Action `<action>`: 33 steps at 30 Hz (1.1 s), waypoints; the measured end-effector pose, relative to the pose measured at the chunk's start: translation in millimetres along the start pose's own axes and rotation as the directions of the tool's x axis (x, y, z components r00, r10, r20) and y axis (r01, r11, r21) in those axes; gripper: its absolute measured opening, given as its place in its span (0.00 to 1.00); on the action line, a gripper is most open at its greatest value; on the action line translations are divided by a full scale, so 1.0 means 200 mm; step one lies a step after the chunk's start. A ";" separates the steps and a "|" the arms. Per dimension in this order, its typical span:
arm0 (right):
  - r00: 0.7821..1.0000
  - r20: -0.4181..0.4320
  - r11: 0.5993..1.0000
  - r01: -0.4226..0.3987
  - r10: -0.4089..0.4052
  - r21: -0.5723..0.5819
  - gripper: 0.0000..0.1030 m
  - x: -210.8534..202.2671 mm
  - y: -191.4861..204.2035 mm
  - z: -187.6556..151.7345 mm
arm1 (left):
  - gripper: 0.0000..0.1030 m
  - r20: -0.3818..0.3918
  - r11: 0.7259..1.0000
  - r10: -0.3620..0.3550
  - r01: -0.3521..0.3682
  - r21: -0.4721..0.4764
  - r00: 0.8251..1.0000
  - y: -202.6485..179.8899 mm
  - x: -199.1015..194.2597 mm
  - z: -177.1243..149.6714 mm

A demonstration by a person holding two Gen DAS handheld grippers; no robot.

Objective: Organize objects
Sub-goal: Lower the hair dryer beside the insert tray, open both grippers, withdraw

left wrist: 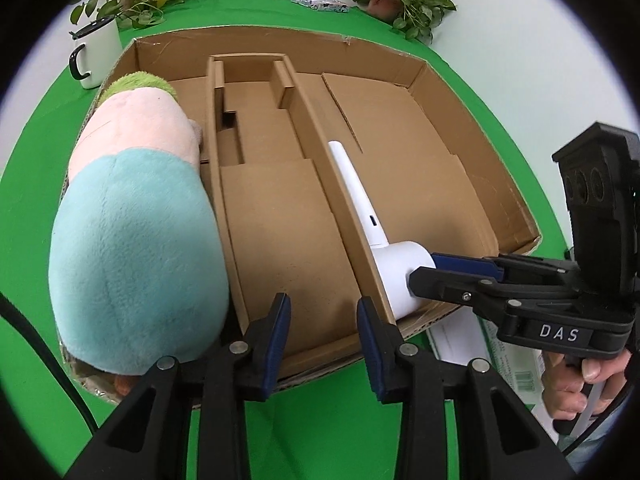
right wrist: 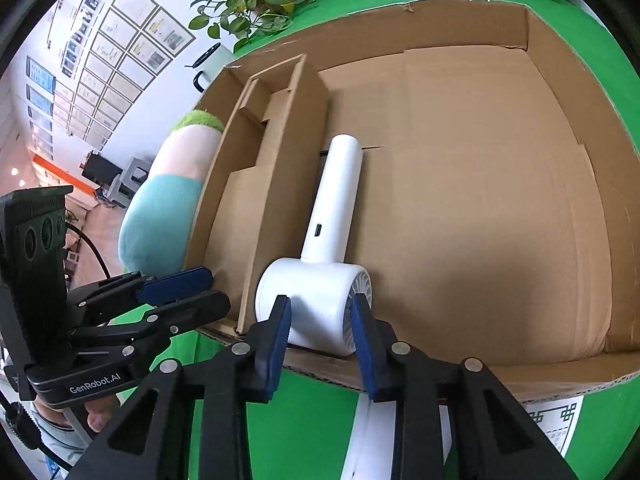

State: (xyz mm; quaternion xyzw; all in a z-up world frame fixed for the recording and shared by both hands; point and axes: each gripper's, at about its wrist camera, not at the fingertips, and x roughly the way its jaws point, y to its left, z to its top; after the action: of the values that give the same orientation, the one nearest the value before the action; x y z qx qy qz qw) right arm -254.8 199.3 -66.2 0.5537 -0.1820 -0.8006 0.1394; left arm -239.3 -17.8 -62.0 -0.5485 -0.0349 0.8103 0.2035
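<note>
An open cardboard box (left wrist: 280, 40) with a divided middle section lies on the green cloth. A plush toy (left wrist: 132, 240) in pink, teal and green fills its left compartment. A white hand-held fan (left wrist: 396, 268) lies in the right compartment, handle pointing away. In the right wrist view my right gripper (right wrist: 320, 304) is shut on the fan (right wrist: 316, 280), with its blue pads on either side of the round head. My left gripper (left wrist: 324, 304) hangs open over the box's near edge, in front of the middle compartment, with nothing between its fingers.
A white mug (left wrist: 98, 56) with a black handle stands past the box's far left corner. Two potted plants (left wrist: 404, 0) and small packets (left wrist: 320, 2) sit at the back. White printed packaging (left wrist: 460, 340) lies under the box's near right corner. A person's hand (left wrist: 580, 384) holds the right gripper's handle.
</note>
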 end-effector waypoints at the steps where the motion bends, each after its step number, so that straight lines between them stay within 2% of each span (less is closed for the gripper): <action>1: 1.000 -0.003 1.000 0.000 0.000 -0.002 0.29 0.00 0.01 0.00 | 0.31 -0.001 1.000 0.009 -0.009 0.012 1.000 -0.01 0.00 0.00; 5: 1.000 0.010 1.000 0.014 -0.014 0.006 0.30 -0.03 -0.03 -0.03 | 0.30 -0.006 0.999 0.034 -0.034 0.014 0.999 0.00 -0.01 0.00; 8: 0.997 0.056 0.998 0.043 -0.046 0.046 0.38 -0.06 -0.07 0.06 | 0.30 -0.003 0.999 0.033 -0.033 -0.003 0.999 0.02 -0.04 -0.02; 14: 0.999 -0.008 0.999 0.036 -0.035 0.041 0.38 0.01 -0.05 0.08 | 0.29 0.011 0.999 0.021 -0.021 -0.031 1.000 0.03 -0.05 -0.04; 16: 0.998 -0.027 0.998 0.058 -0.057 0.028 0.38 0.04 -0.05 0.05 | 0.29 0.011 0.999 0.024 -0.023 -0.037 1.000 0.03 -0.05 -0.04; 17: 0.997 -0.028 0.997 0.069 -0.068 0.028 0.37 0.09 -0.03 0.09 | 0.29 0.010 0.999 0.025 -0.025 -0.040 1.000 0.03 -0.05 -0.04; 23: 0.994 -0.029 0.994 0.108 -0.108 0.010 0.31 0.07 -0.02 0.06 | 0.29 0.001 0.997 0.032 -0.032 -0.066 0.999 0.03 -0.06 -0.06; 27: 0.992 -0.025 0.993 0.121 -0.121 0.004 0.31 0.19 0.05 0.16 | 0.28 0.003 0.996 0.039 -0.038 -0.086 0.999 0.04 -0.06 -0.05; 29: 0.994 -0.013 0.994 0.108 -0.108 0.003 0.33 0.17 0.05 0.15 | 0.28 0.022 0.995 0.044 -0.041 -0.094 0.999 0.03 -0.07 -0.05; 31: 0.990 0.023 0.990 0.141 -0.141 -0.011 0.43 0.16 0.08 0.17 | 0.28 0.075 0.993 0.085 -0.079 -0.083 0.994 0.01 -0.12 -0.06; 33: 0.969 0.131 0.975 0.218 -0.210 -0.048 0.80 0.04 0.13 0.12 | 0.29 0.164 0.988 0.150 -0.140 -0.067 0.975 -0.04 -0.21 -0.09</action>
State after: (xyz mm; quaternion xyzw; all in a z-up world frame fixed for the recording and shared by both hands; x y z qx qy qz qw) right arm -278.9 176.7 -53.6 0.5143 -0.1044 -0.8493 0.0576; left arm -208.0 -28.2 -30.6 -0.4847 -0.0341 0.8651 0.1249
